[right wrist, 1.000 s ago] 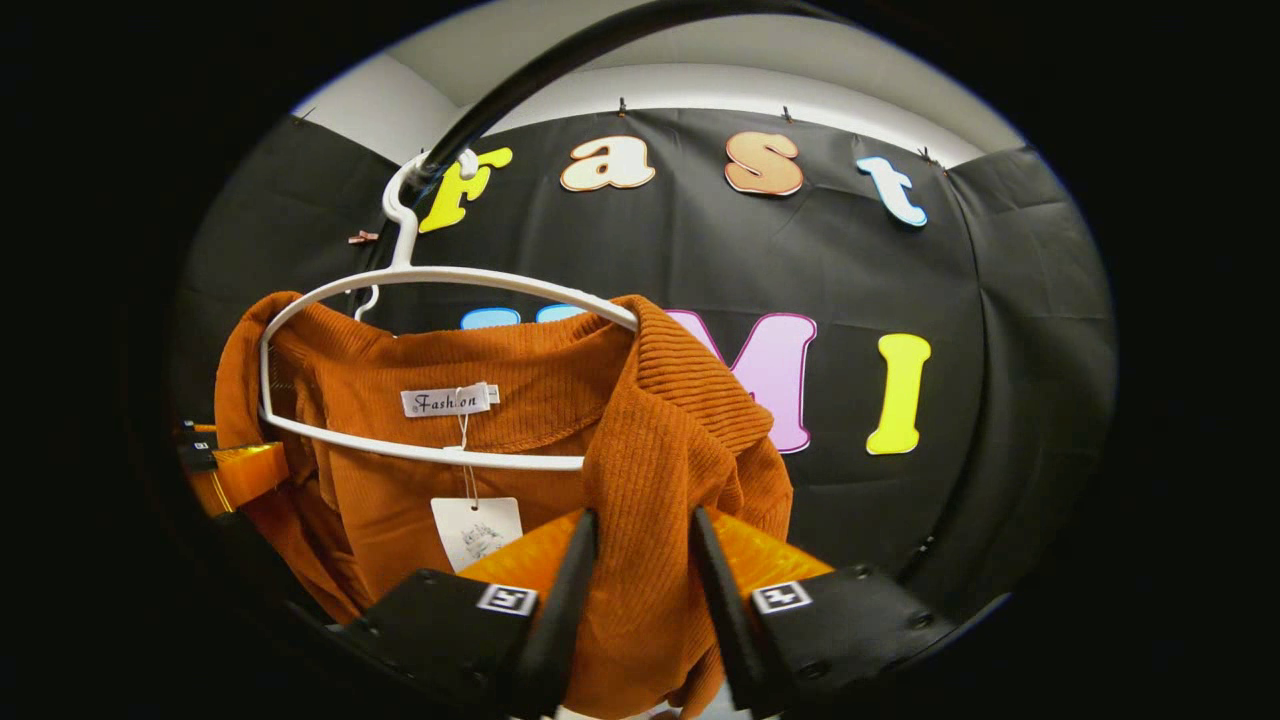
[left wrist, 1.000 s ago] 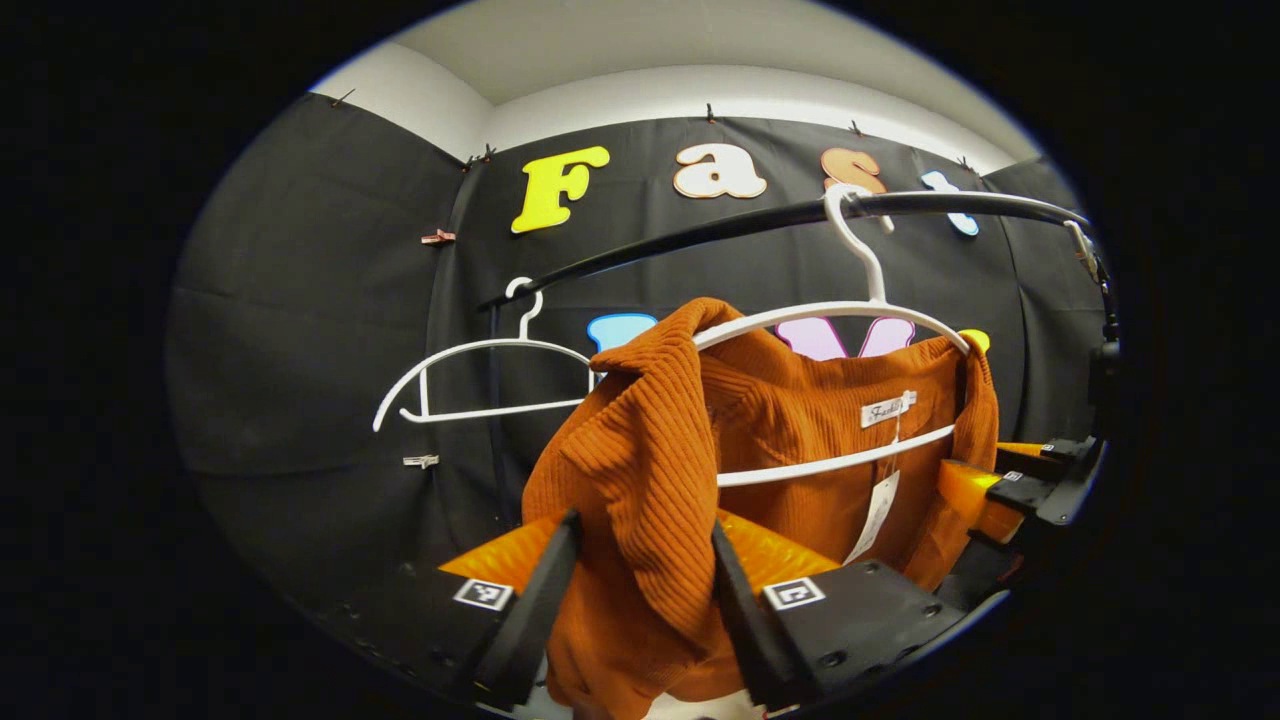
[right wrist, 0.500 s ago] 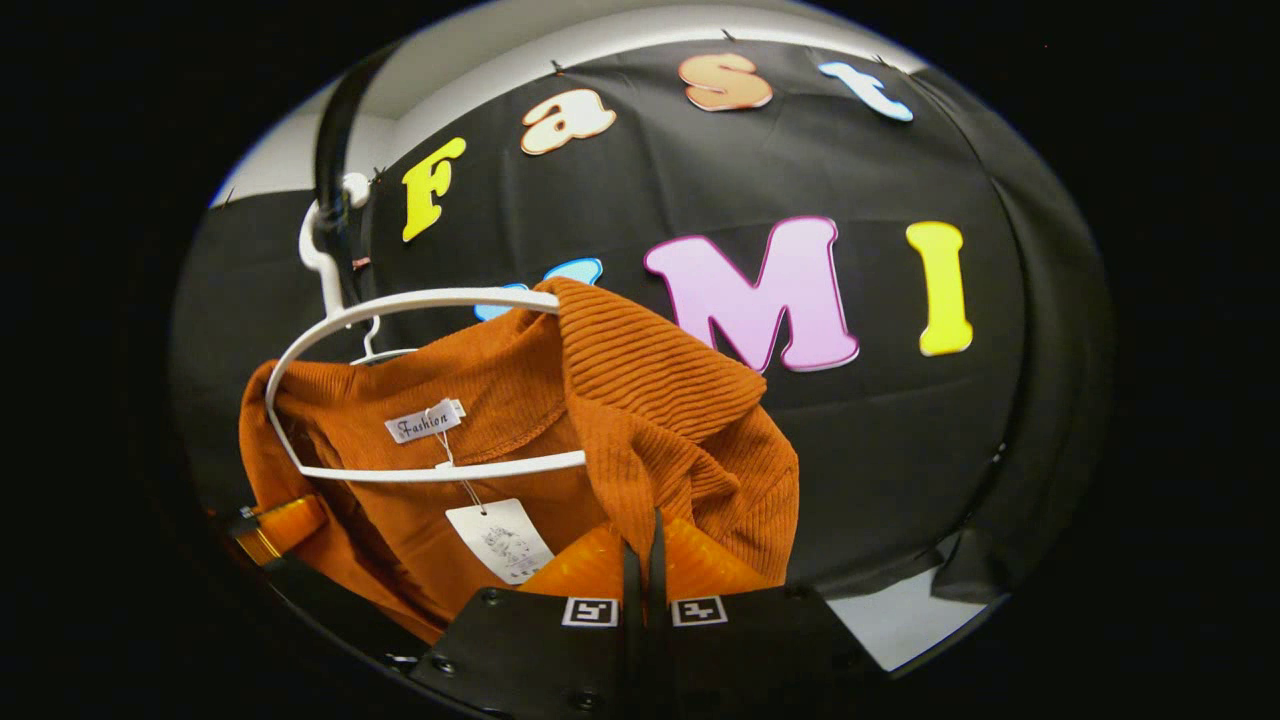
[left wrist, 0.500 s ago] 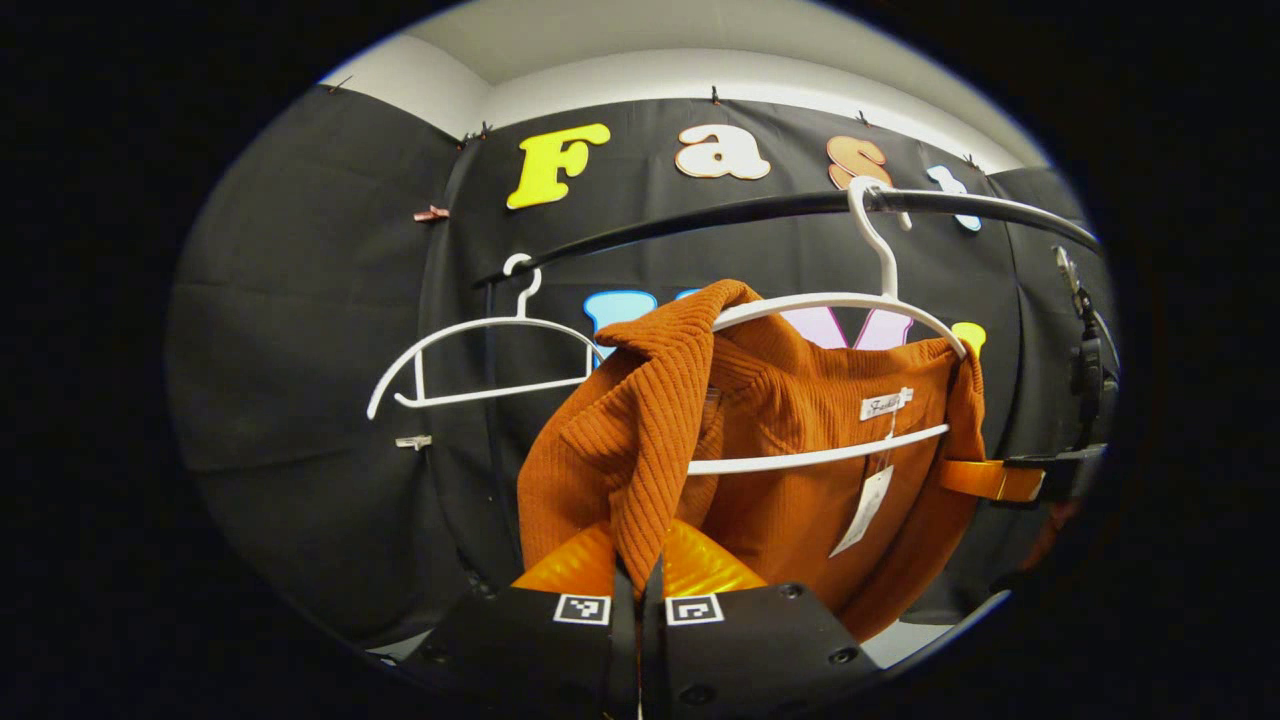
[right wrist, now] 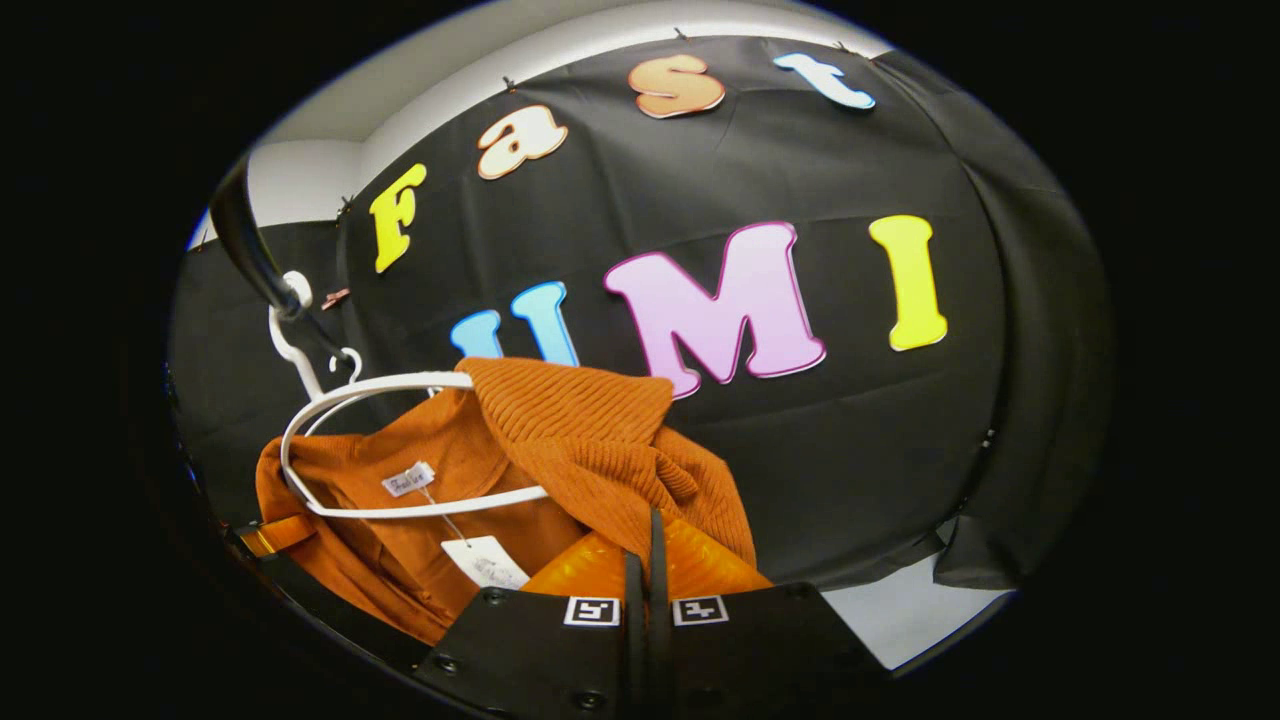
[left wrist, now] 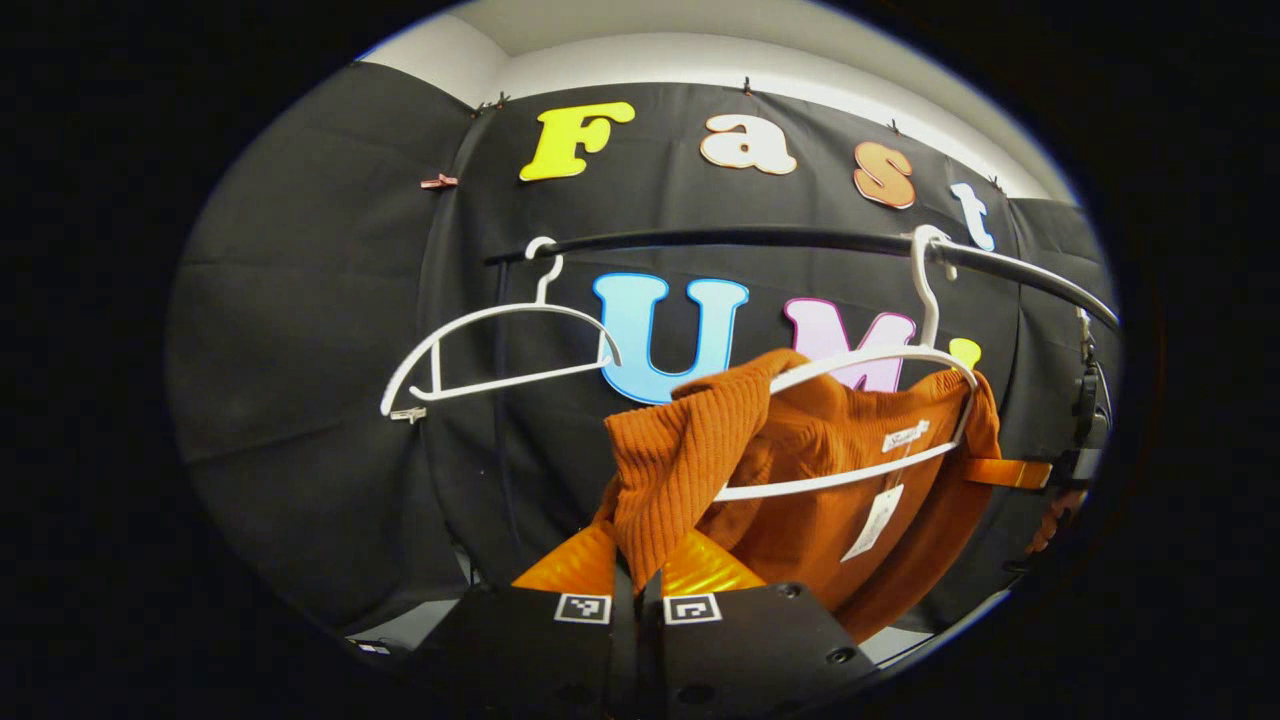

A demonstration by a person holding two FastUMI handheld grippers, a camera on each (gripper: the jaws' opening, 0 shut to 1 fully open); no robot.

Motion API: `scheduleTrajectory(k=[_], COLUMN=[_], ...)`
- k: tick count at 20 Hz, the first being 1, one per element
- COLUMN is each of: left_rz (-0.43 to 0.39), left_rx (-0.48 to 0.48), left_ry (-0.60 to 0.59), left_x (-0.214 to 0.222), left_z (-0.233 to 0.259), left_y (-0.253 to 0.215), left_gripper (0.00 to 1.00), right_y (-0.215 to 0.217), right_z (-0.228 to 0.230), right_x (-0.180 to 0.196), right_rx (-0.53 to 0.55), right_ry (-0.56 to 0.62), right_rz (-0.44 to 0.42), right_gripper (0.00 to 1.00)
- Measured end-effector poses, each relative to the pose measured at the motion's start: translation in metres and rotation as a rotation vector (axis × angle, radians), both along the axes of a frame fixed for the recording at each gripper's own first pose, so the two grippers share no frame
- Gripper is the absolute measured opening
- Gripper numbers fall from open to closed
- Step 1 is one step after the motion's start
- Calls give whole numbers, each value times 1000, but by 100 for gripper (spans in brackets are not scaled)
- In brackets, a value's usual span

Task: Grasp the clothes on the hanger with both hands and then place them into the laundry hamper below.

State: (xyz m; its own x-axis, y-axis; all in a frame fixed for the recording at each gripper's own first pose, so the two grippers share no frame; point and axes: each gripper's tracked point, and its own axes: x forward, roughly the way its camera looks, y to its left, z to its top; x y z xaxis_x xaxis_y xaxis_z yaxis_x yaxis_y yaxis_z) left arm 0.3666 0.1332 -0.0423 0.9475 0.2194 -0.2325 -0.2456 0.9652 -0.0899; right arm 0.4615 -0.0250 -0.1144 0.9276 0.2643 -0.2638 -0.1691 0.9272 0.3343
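On the white hanger (left wrist: 880,360) hooked over the black rail (left wrist: 760,238), the rust sweater (left wrist: 800,470) hangs draped. Both the left gripper (left wrist: 637,575) and right gripper (right wrist: 645,560) are clamped tight on its 2 shoulders. Looks soft and floppy, probably light, so shoulder pinches seem smart.

- The sweater (left wrist: 800,470) I hold is burnt orange, with a ribbed knit pattern.
- Its neck label (right wrist: 407,479) is white with dark script; the hang tag (left wrist: 873,522) is white.
- Its hanger (left wrist: 880,420) is white.
- The empty hanger (left wrist: 495,345) beside it is white too.
- The rail (left wrist: 760,238) is glossy black.
- The markers on my gripper bodies are black-and-white squares.
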Motion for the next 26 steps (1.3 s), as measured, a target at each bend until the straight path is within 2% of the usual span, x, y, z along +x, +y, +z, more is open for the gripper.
scheduleTrajectory(k=[4, 7, 11, 14, 21, 24, 26], left_rz=[21, 38, 60, 70, 79, 51, 1], left_rx=[-12, 3, -11, -20, -71, -81, -108], left_ry=[-17, -47, -63, -12, 117, 171, 186], left_x=[-1, 0, 0, 4, -11, -27, -28], left_z=[8, 21, 25, 4, -76, -106, -115], left_y=[9, 18, 35, 42, 42, 32, 14], left_gripper=[5, 5, 5, 5, 5, 5, 5], right_y=[-26, -35, -42, -41, 5, 26, 45], right_z=[14, 21, -5, -41, -80, -93, -95], right_x=[14, 23, 32, 34, -18, -43, -58], right_rx=[5, -10, -22, -15, 96, 124, 138], right_ry=[-62, -88, -29, 64, 111, 153, 170], right_rz=[-102, -125, -120, -113, 10, 63, 112], right_gripper=[5, 5, 5, 5, 5, 5, 5])
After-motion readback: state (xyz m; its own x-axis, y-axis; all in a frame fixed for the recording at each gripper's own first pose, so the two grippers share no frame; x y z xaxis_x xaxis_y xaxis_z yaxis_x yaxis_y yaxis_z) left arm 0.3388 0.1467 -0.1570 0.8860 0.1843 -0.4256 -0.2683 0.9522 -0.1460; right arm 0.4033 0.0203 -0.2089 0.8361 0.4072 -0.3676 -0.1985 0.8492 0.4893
